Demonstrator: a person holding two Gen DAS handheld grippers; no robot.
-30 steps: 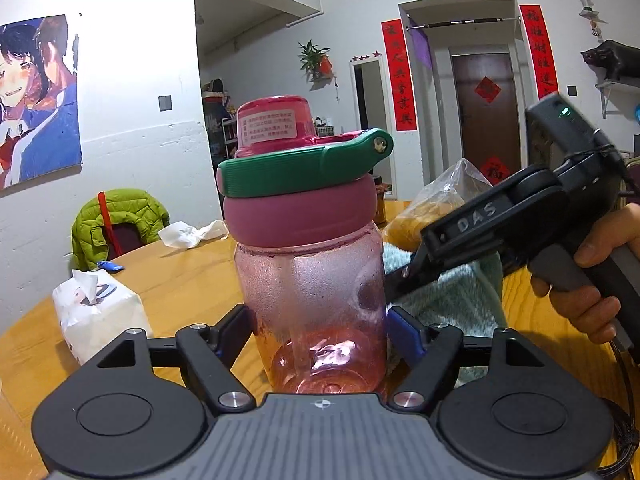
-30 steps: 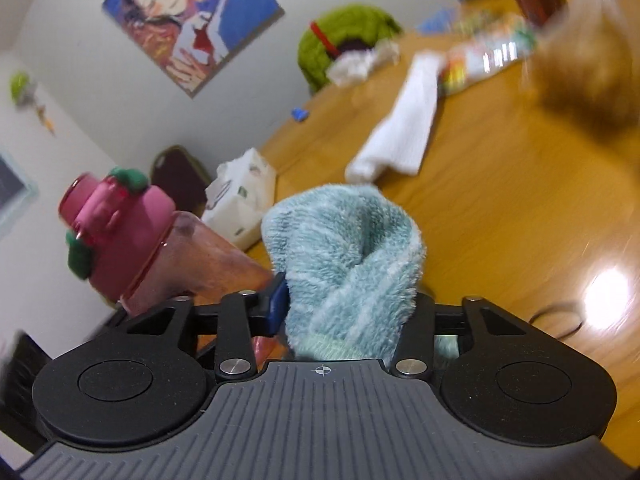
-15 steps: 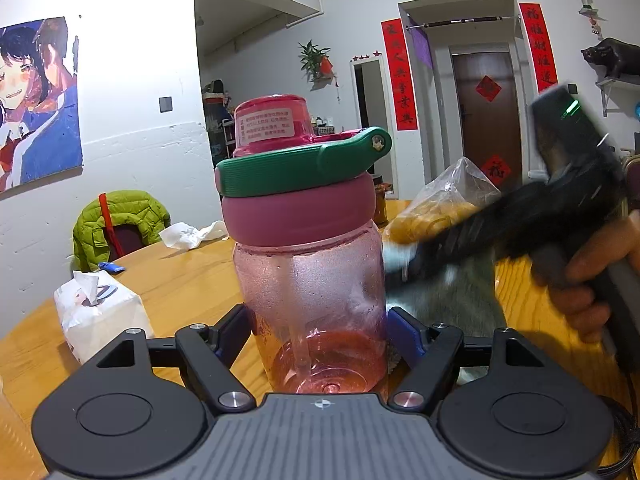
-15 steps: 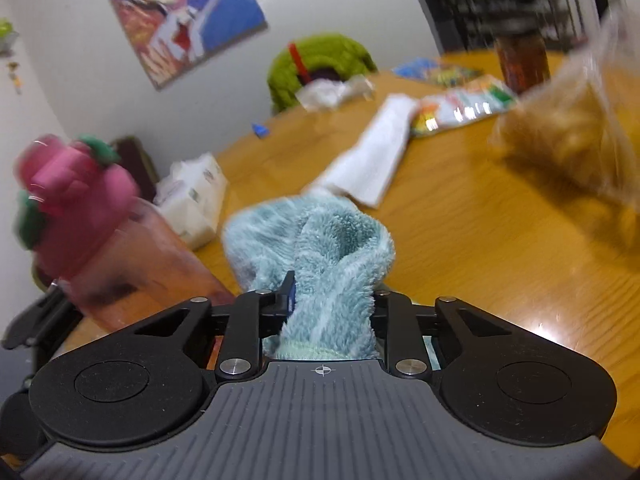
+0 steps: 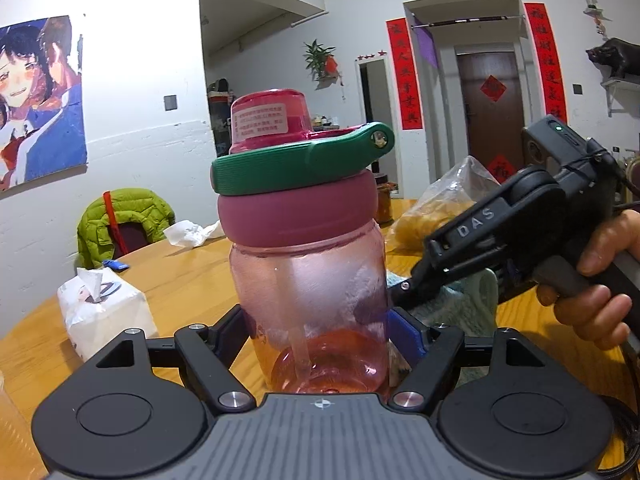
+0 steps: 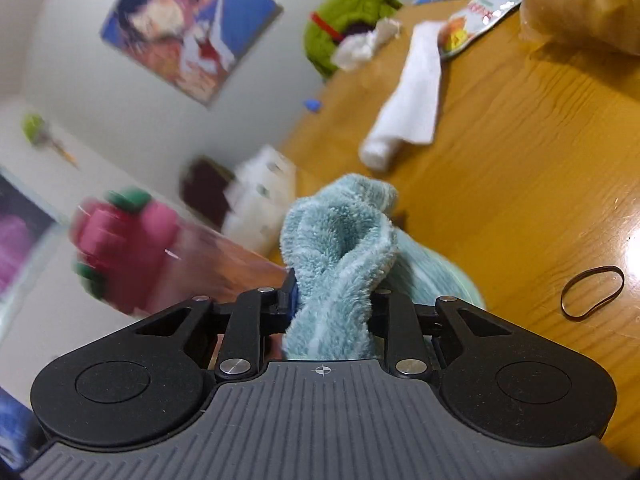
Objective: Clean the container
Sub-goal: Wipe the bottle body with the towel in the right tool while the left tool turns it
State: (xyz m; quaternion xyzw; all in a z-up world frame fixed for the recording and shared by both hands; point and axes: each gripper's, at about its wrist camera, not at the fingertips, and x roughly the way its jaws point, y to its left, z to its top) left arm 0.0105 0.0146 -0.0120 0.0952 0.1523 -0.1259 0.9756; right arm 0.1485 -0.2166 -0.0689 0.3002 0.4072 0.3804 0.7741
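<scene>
A clear pink water bottle (image 5: 312, 300) with a pink lid and green carry loop stands upright between the fingers of my left gripper (image 5: 320, 332), which is shut on its lower body. My right gripper (image 6: 332, 300) is shut on a light blue fluffy cloth (image 6: 340, 248) and presses it against the bottle's right side; the cloth also shows in the left wrist view (image 5: 460, 300), behind the right gripper's body. In the right wrist view the bottle (image 6: 160, 248) is blurred, at the left.
A wooden table (image 6: 520, 160) carries a tissue pack (image 5: 104, 312), a rolled white towel (image 6: 412, 96), a snack packet (image 6: 480, 16), a plastic bag of food (image 5: 440, 208) and a rubber band (image 6: 592, 292). A green jacket (image 5: 124, 216) hangs on a chair.
My right gripper with the cloth has swung along the bottle's right side, up and then back down. The bottle stays held in the left gripper.
</scene>
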